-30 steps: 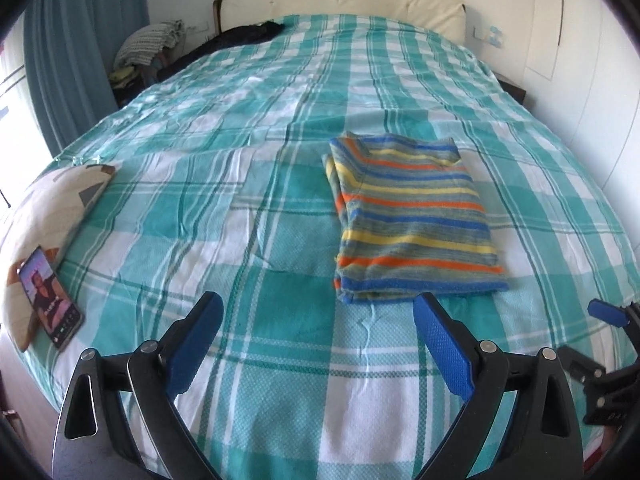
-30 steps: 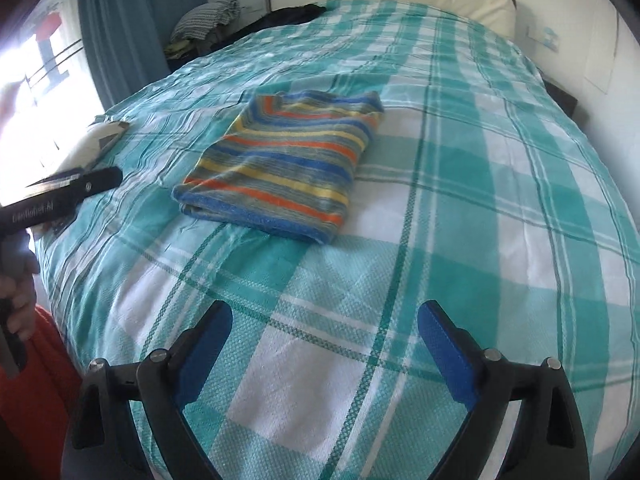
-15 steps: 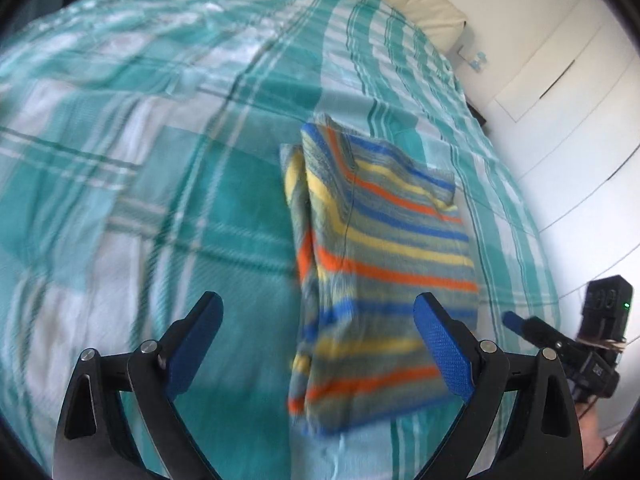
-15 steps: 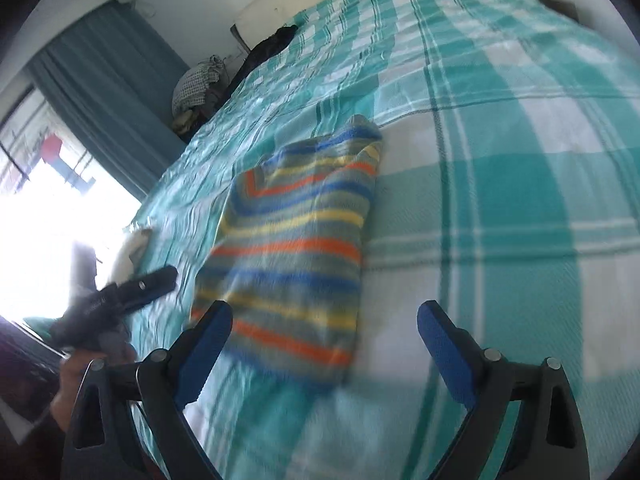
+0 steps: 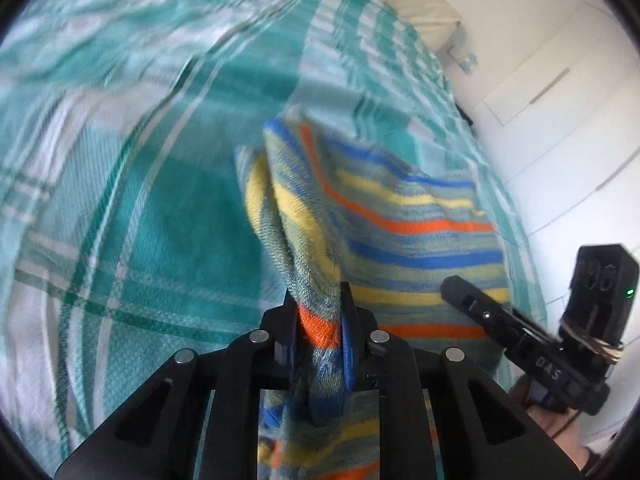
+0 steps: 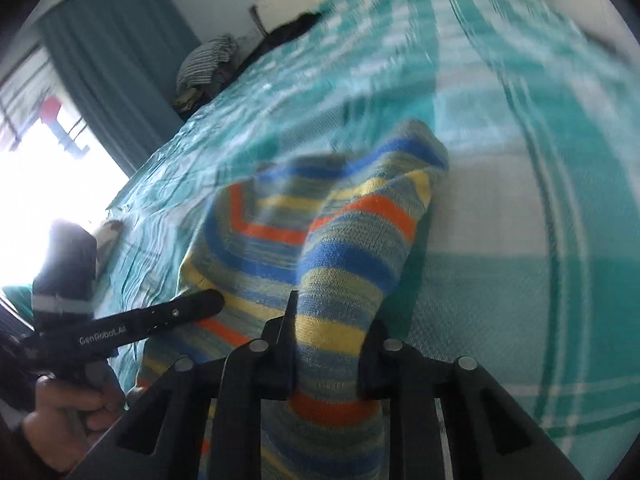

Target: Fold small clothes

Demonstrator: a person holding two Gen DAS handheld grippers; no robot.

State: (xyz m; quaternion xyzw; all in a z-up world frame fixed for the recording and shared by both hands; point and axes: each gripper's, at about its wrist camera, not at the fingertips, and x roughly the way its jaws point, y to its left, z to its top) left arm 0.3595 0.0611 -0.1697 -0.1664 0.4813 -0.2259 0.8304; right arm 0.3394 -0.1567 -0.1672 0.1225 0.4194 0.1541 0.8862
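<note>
Two tools closing: left tool point(image 5: 320, 320) and right tool point(image 6: 328, 344), wide apart a second ago, now clamping striped garment point(image 5: 400, 216) near bed point(image 5: 140, 240) edge; next fold apparently starting.

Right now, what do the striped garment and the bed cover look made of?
Striped garment: knit, likely soft cotton or acrylic; loop texture shows near the jaws and it bunches thickly, matte. Both grippers, left and right, are closing on its folds.
Bed cover: thin woven check cloth, probably cotton; the grid weave shows and it is matte with fine wrinkles.
</note>
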